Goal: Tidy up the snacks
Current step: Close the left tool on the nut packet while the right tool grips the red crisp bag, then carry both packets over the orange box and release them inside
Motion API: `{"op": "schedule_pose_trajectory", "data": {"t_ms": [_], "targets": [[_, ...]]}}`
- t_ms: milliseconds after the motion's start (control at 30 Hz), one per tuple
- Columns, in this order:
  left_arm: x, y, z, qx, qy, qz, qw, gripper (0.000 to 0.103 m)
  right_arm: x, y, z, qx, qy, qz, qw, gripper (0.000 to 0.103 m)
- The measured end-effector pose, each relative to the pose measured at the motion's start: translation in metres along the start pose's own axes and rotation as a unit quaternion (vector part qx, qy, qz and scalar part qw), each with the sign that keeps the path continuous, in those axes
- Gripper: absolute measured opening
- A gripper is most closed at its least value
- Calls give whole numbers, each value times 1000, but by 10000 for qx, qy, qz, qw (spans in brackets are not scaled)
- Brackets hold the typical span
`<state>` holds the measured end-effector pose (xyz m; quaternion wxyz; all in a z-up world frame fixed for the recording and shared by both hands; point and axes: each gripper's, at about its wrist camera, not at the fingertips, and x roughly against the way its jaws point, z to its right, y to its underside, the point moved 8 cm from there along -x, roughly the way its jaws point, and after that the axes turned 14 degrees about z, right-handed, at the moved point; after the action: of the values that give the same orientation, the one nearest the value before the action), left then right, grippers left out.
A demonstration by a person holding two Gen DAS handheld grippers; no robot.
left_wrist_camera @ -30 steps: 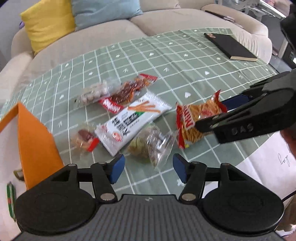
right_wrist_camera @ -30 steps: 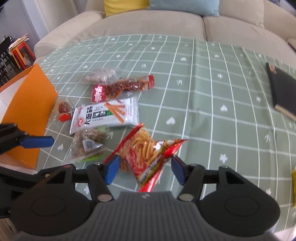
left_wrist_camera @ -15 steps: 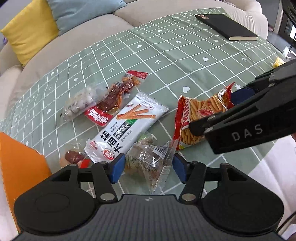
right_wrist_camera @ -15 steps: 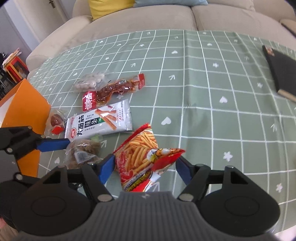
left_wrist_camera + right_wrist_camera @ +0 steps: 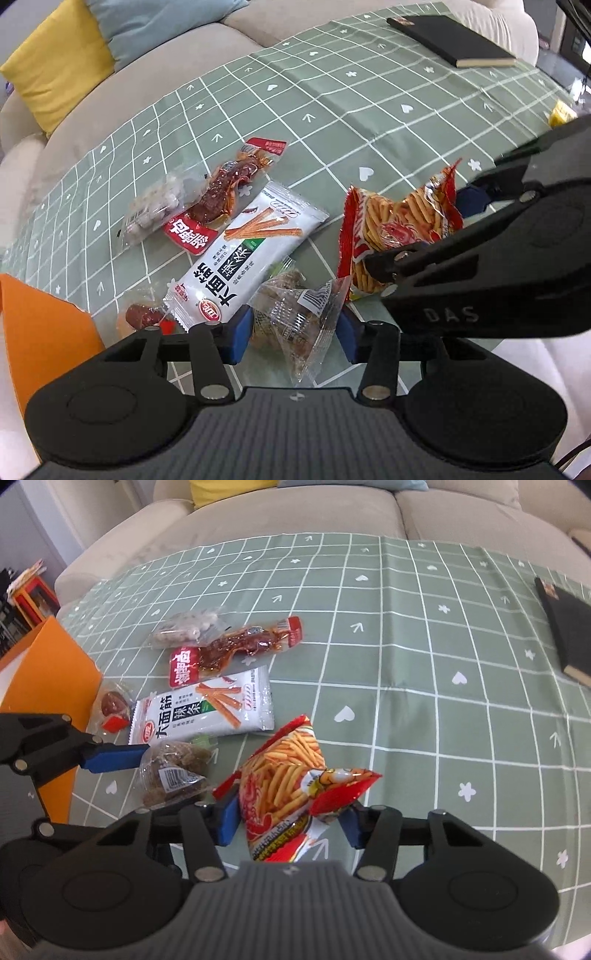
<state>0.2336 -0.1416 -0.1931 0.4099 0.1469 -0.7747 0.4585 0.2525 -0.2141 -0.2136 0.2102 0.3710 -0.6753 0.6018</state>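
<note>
Several snack packs lie on the green checked tablecloth [image 5: 332, 110]. My left gripper [image 5: 293, 334] is open, its blue pads on either side of a clear bag of brown snacks [image 5: 295, 317], which also shows in the right wrist view [image 5: 173, 775]. My right gripper [image 5: 290, 821] is open around the near end of a red bag of fries-like sticks [image 5: 291, 790], seen in the left wrist view too [image 5: 391, 229]. Beyond lie a white spicy-strip pack [image 5: 207, 710], a red meat pack [image 5: 229, 646], a clear bag of pale balls [image 5: 184, 627] and a small red-capped snack [image 5: 112, 709].
An orange box [image 5: 44, 672] stands at the table's left edge, also in the left wrist view [image 5: 40, 332]. A black notebook [image 5: 565, 624] lies at the far right. A beige sofa [image 5: 295, 513] with yellow and blue cushions sits behind the table.
Both grippers have moved forward and down onto their bags. The clear bag now sits between the left pads and the red bag between the right pads.
</note>
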Motion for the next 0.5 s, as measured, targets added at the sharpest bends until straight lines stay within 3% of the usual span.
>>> {"op": "schedule_pose_trajectory", "data": {"t_ms": [300,500], "targets": [[7,7,-4,364,-92,-39,9993,47,5,1,6,-58,94,-5,9999,48],[32,3,-3,682,-98,223,9974,46,12,2,9,-104,152,1,9998,46]]}}
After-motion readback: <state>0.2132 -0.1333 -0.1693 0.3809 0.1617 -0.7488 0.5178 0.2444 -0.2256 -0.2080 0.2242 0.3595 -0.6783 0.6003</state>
